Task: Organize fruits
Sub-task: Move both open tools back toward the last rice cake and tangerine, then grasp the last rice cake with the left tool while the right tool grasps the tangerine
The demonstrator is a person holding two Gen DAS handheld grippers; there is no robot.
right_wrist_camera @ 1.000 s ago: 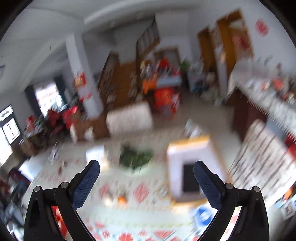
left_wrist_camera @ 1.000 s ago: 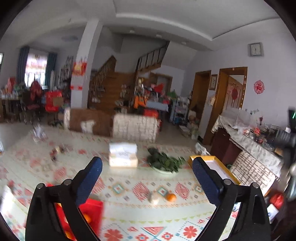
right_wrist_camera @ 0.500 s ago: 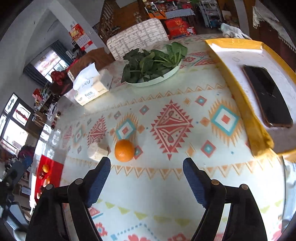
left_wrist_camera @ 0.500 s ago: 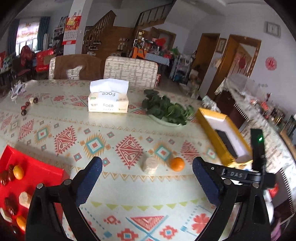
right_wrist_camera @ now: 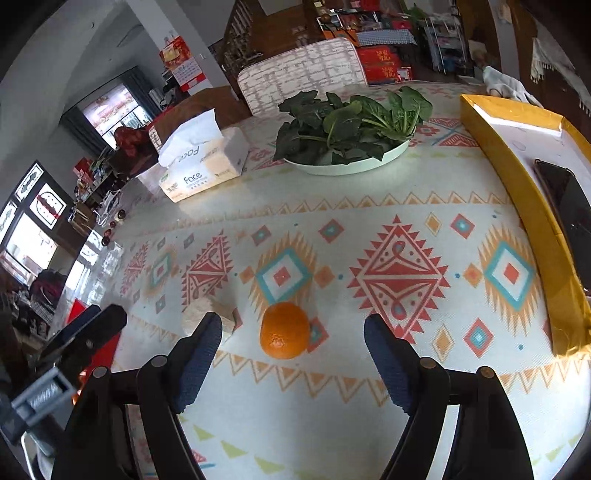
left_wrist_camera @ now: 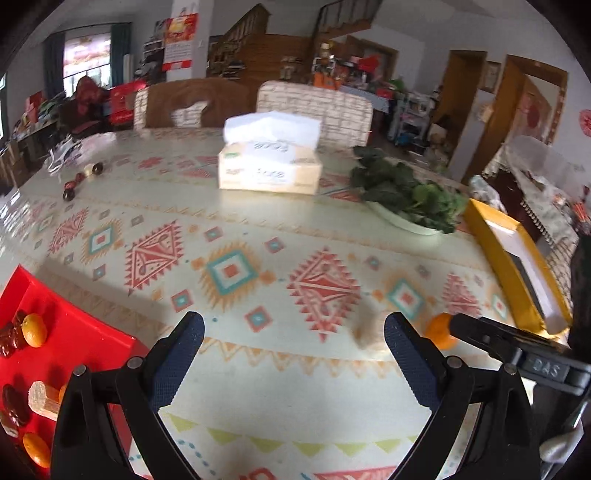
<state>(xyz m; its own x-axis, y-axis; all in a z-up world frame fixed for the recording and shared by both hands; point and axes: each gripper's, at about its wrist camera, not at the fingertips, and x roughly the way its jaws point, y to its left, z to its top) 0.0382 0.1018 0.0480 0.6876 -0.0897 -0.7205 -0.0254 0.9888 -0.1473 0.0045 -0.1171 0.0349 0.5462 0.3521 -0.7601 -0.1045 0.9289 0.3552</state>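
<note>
Above the tablecloth (right_wrist_camera: 369,229), both hand-held grippers gape wide and empty, right (right_wrist_camera: 288,339) nearing the orange (right_wrist_camera: 284,329).

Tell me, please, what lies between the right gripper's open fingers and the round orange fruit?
Only bare patterned tablecloth separates right gripper from orange fruit, per the right wrist view.

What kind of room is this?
Likely a home's dining and living room: a table with a tissue box and a plate of greens, and a staircase behind.

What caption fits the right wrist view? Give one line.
Open right gripper approaches an orange on the patterned tablecloth.
</note>
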